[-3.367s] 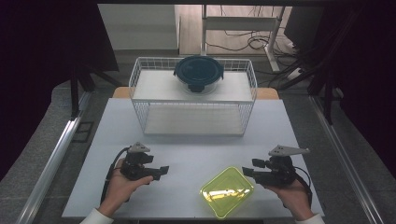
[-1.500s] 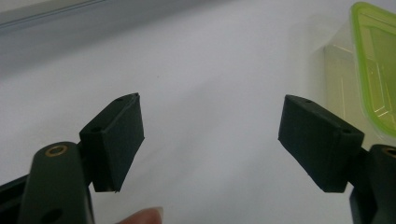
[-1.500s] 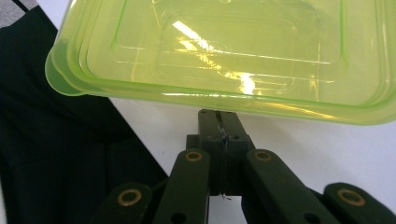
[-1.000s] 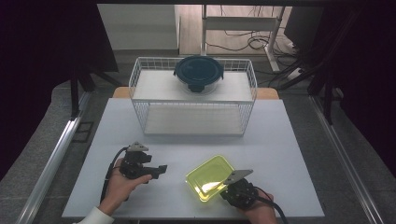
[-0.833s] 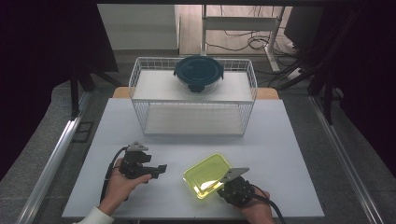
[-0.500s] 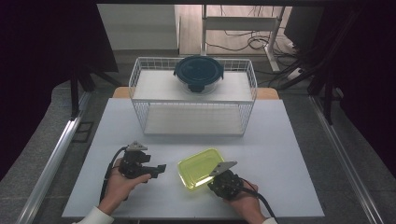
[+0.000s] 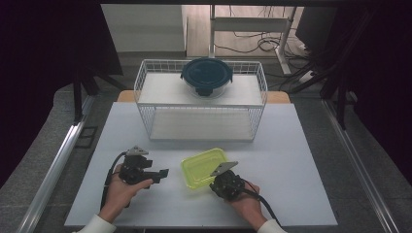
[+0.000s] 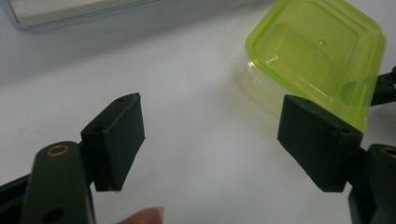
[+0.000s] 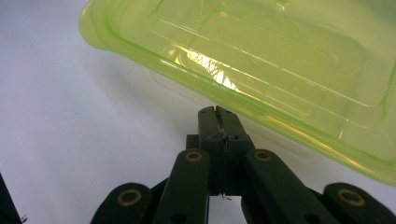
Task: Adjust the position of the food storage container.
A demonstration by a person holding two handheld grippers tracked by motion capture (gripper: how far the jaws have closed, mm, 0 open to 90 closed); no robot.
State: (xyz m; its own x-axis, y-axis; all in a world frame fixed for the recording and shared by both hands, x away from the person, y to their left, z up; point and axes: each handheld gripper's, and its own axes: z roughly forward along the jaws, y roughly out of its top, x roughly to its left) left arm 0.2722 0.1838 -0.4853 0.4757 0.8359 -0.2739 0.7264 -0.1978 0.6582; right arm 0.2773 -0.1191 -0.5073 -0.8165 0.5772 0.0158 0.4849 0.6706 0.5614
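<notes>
R gripper [image 7: 218, 178], jaws pressed together w/ nothing between, has shoved the green container [image 7: 205, 166] leftward across the table [image 7: 301, 160] toward the wide-spread L gripper [image 7: 164, 173], prob. a handover setup.

A white table [image 7: 301, 145] stands on grey floor [image 7: 43, 160], dark curtains [image 7: 48, 43] at both sides.
</notes>
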